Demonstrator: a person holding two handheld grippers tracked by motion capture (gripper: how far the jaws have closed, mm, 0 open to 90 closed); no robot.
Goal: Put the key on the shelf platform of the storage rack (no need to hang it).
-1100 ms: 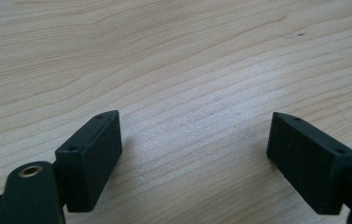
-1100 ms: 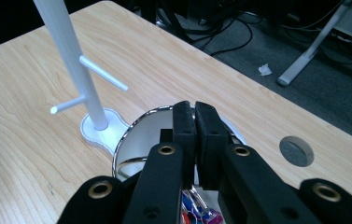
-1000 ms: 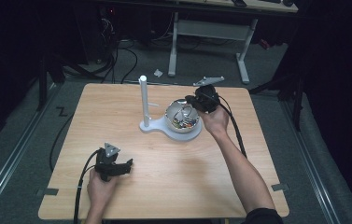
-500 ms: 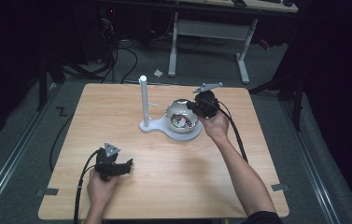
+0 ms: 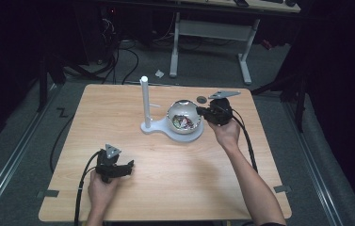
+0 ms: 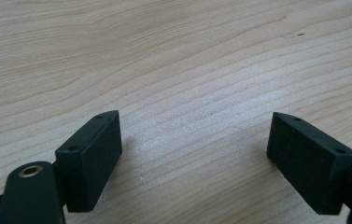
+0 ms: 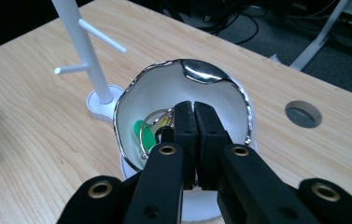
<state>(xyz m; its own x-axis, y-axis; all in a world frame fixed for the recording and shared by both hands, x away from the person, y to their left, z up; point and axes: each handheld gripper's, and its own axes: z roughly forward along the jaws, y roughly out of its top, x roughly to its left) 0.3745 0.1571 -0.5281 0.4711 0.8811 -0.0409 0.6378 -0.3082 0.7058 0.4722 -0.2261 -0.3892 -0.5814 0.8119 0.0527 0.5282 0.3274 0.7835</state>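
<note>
Wood, pale and grained, makes up the table that spans the middle of the high view, with dark floor and cables behind it in the upper part of the frame. Just right of centre sits a shiny bowl on a white base, and from the left end of that base a white post rises upright with short pegs on its side.

At the right of centre in the high view, the right gripper touches the bowl's right rim, held by a hand whose forearm comes up from the lower right. In the right gripper view its black jaws are pressed together with no gap, reaching over the rim into the bowl. Whether they pinch anything I cannot tell. Just left of the jaw tips, inside the white hollow, lie a metal ring and a green piece, partly hidden. The post stands in the upper left of that frame, and a round hole in the tabletop shows at the right.

In the lower left of the high view, the left gripper rests low over bare wood, well apart from the bowl, held by the other hand. In the left gripper view its jaws stand wide apart with nothing between them but table.
</note>
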